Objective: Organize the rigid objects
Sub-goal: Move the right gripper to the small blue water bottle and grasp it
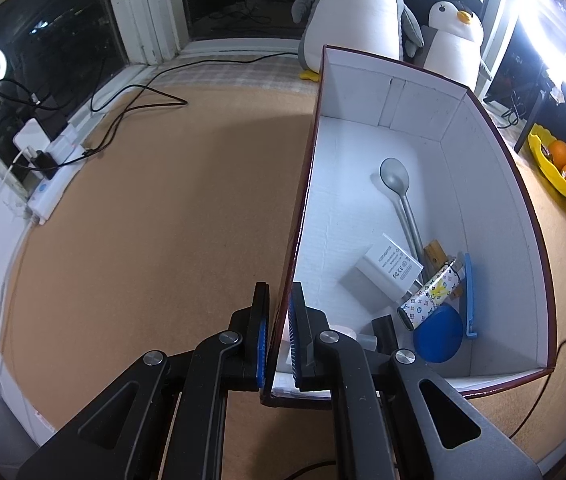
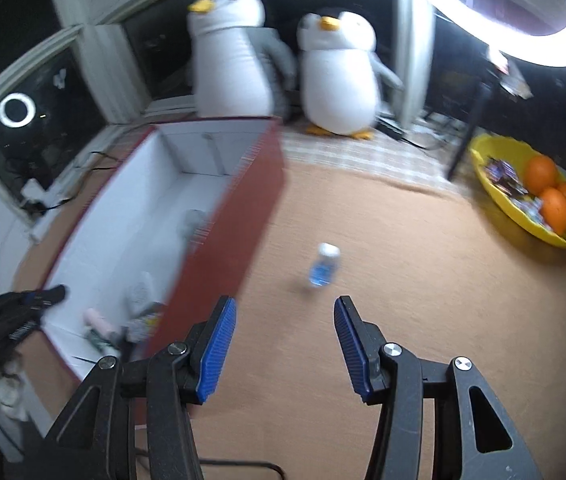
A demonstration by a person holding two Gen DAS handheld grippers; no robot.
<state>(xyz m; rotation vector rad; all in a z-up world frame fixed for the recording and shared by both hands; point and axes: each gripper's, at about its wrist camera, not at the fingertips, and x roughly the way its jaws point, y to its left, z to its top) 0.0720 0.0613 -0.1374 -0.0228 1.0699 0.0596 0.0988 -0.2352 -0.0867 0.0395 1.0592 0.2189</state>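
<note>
Holding the near wall of the box (image 1: 495, 168) with my left gripper (image 1: 279, 332), its fingers closed on the cardboard, I keep it steady. My right gripper (image 2: 285, 340) is wide apart and empty, aimed at the small bottle (image 2: 324, 264) standing at the frame's centre, just right of the box. I judge this the last loose piece; next I must reach forward and close around it. A spoon (image 1: 397, 184) and charger (image 1: 387, 268) already lie inside. Tan cork mat (image 2: 363, 208), plush penguins (image 2: 339, 72) at top, a fruit bowl (image 2: 483, 176) at right.
</note>
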